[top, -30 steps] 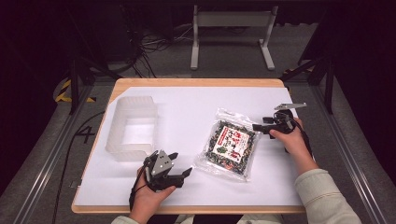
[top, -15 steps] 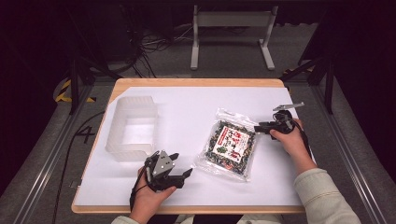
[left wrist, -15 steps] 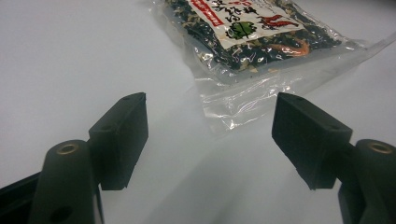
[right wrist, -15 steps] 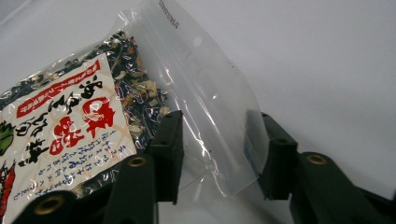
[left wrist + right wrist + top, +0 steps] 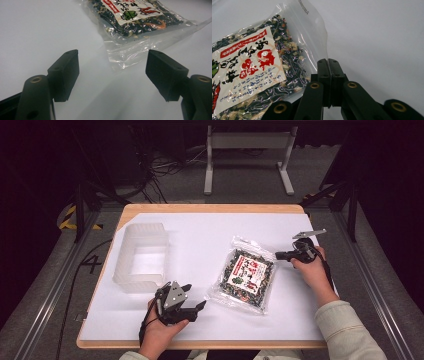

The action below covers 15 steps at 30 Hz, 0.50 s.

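**Right jaws pinched together at the packet's edge; left jaws wide**

From the high view I see the clear packet of dried greens [image 5: 246,276], with its red-lettered white label, lying flat on the white table sheet [image 5: 210,240], a little toward 4 o'clock of the sheet's middle. Its long axis runs roughly 1 o'clock to 7 o'clock.

Right gripper [image 5: 281,255]: my right-hand tool sits at 3 o'clock of the packet, pointing toward 9 o'clock at the packet's upper right edge. Its jaws have just been closing and now stand pressed flat together. In the right gripper view the tips [image 5: 328,62] meet just beside the packet's transparent seal margin [image 5: 312,37]; I cannot tell whether any film is caught between them.

Left gripper [image 5: 195,302]: it rests at 8 o'clock of the packet, near the sheet's front edge, aimed toward 2 o'clock. Jaws wide apart, nothing between the pads. In the left gripper view the packet's near corner [image 5: 130,53] lies ahead of the gap, apart from both pads.

A frosted plastic bin [image 5: 141,256] stands at 9 o'clock of the packet, well apart from it.
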Each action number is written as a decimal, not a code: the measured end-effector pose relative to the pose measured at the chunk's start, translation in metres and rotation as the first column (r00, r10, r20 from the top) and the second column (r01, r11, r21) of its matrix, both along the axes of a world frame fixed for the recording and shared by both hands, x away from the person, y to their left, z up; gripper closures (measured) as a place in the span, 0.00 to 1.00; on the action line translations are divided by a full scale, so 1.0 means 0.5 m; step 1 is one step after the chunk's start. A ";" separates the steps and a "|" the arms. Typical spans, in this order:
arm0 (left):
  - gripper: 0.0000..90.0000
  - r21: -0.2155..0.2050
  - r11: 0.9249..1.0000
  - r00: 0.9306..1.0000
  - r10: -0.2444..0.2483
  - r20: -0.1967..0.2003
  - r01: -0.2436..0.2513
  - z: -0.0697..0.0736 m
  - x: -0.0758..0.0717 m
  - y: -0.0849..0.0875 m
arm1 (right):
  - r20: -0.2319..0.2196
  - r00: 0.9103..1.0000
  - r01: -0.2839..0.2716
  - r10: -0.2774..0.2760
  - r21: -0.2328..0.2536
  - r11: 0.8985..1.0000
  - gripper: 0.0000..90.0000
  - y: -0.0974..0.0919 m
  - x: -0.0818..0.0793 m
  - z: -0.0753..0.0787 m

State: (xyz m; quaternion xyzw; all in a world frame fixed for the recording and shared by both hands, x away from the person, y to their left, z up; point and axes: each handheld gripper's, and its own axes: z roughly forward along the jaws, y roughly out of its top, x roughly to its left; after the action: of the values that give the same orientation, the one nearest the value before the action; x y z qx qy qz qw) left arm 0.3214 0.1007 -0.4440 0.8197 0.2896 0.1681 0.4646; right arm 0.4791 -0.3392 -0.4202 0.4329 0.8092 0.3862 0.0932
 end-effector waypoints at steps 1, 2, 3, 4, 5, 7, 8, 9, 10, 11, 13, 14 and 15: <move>0.31 -0.001 1.000 1.000 0.000 -0.001 0.000 0.000 0.000 0.000 | 0.007 1.000 -0.002 0.002 -0.001 1.000 1.00 0.000 -0.001 0.002; 0.31 -0.003 1.000 1.000 -0.001 -0.005 0.001 0.000 0.000 0.000 | 0.010 1.000 -0.002 0.002 -0.004 1.000 1.00 0.001 -0.002 0.004; 0.31 -0.018 1.000 1.000 0.003 -0.019 -0.003 -0.001 0.000 0.000 | 0.013 1.000 -0.001 0.001 -0.007 1.000 1.00 0.001 -0.004 0.006; 0.31 -0.026 1.000 1.000 0.000 -0.026 0.000 0.000 0.001 0.001 | 0.018 1.000 -0.001 0.001 -0.009 1.000 1.00 0.002 -0.006 0.008; 0.31 -0.050 0.999 0.999 -0.004 -0.049 0.001 0.000 0.002 0.002 | 0.021 1.000 -0.001 0.002 -0.006 1.000 1.00 0.001 -0.007 0.010; 0.31 -0.072 0.997 0.998 -0.006 -0.067 0.001 0.000 0.004 0.005 | 0.037 0.999 -0.001 0.001 0.003 1.000 1.00 0.000 -0.012 0.019; 0.31 -0.071 0.997 0.998 -0.004 -0.062 -0.001 0.001 0.004 0.005 | 0.051 0.999 0.001 -0.002 0.009 1.000 1.00 -0.001 -0.016 0.026; 0.31 -0.072 0.997 0.998 -0.006 -0.063 0.002 0.002 0.004 0.005 | 0.060 0.998 0.001 -0.002 0.012 1.000 1.00 -0.001 -0.019 0.031; 0.31 -0.072 0.997 0.998 -0.007 -0.062 0.002 0.003 0.003 0.005 | 0.077 0.997 0.001 -0.002 0.020 1.000 1.00 -0.002 -0.024 0.039; 0.31 -0.072 0.997 0.998 -0.010 -0.056 0.006 0.004 0.004 0.005 | 0.086 0.996 0.001 -0.004 0.028 1.000 1.00 -0.003 -0.029 0.046; 0.31 -0.073 0.997 0.998 -0.013 -0.056 0.008 0.007 0.004 0.003 | 0.114 0.994 -0.004 -0.001 0.047 0.999 1.00 -0.006 -0.040 0.062; 0.31 -0.070 0.997 0.998 -0.014 -0.055 0.010 0.009 0.004 0.002 | 0.131 0.991 -0.008 0.001 0.058 0.998 1.00 -0.008 -0.046 0.070; 0.31 -0.066 0.998 0.999 -0.017 -0.050 0.013 0.011 0.004 0.001 | 0.154 0.988 -0.013 0.002 0.070 0.997 1.00 -0.009 -0.055 0.079</move>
State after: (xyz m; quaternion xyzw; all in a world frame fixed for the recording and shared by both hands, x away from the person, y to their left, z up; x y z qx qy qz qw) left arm 0.3236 0.1012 -0.4386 0.8102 0.3005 0.1341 0.4850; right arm 0.4514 -0.3438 -0.3806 0.4018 0.7869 0.4474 0.1384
